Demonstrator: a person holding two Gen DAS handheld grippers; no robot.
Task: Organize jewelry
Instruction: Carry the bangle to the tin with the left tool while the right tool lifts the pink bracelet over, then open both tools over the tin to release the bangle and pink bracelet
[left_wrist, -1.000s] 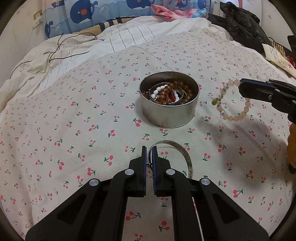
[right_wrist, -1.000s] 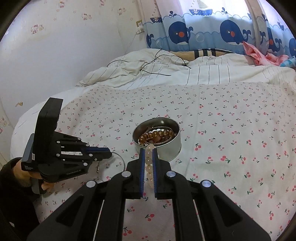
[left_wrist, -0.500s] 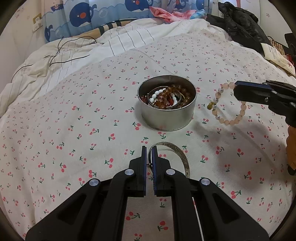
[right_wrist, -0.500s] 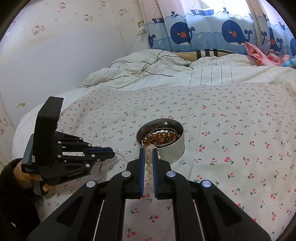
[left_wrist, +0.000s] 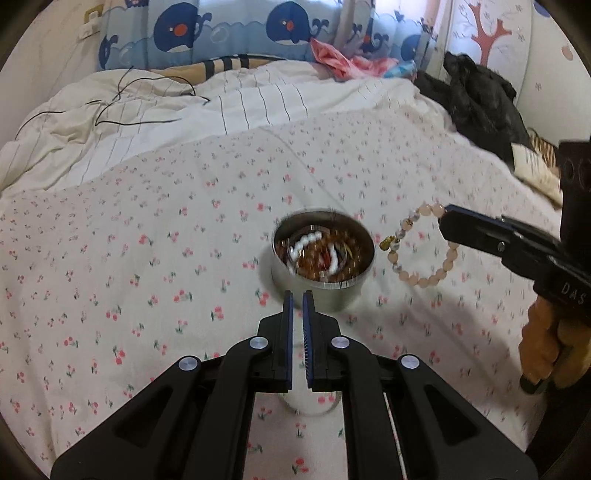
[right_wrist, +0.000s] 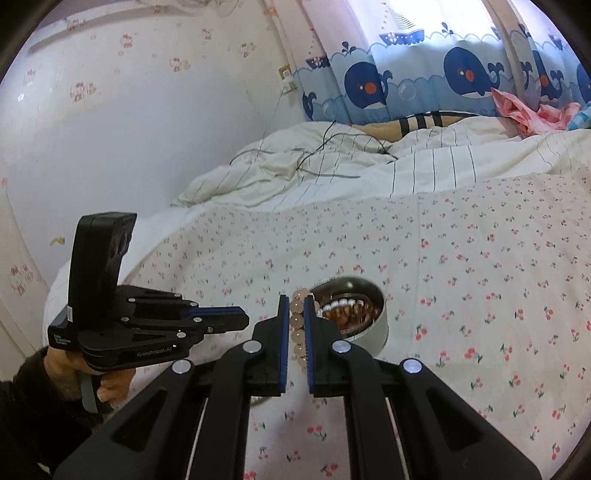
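A round metal tin (left_wrist: 334, 297) holding brown and white bead strings stands on the cherry-print sheet. My left gripper (left_wrist: 297, 295) is shut just in front of it, with nothing showing between its pads. Beneath it a silver bangle (left_wrist: 312, 410) lies on the sheet; only a short arc shows between the finger bases. To the right of the tin my right gripper (left_wrist: 445, 221) is shut on a pink bead bracelet (left_wrist: 430, 279), which hangs in the air. In the right wrist view the bracelet (right_wrist: 296, 319) sits between the right gripper (right_wrist: 296, 299) pads, the tin (right_wrist: 375, 332) lies just beyond, and the left gripper (right_wrist: 242, 319) hovers at the left.
A striped duvet (left_wrist: 258, 99) with a black cable (left_wrist: 147, 110) is bunched at the back. A black garment (left_wrist: 480, 103) and papers (left_wrist: 532, 166) lie at the right edge. A person's hand (left_wrist: 546, 350) holds the right gripper's handle; another hand (right_wrist: 107, 384) holds the left.
My left gripper has risen and tipped toward the tin; the bangle that was at its fingertips now shows below its finger bases. The right gripper with the bracelet has barely moved.
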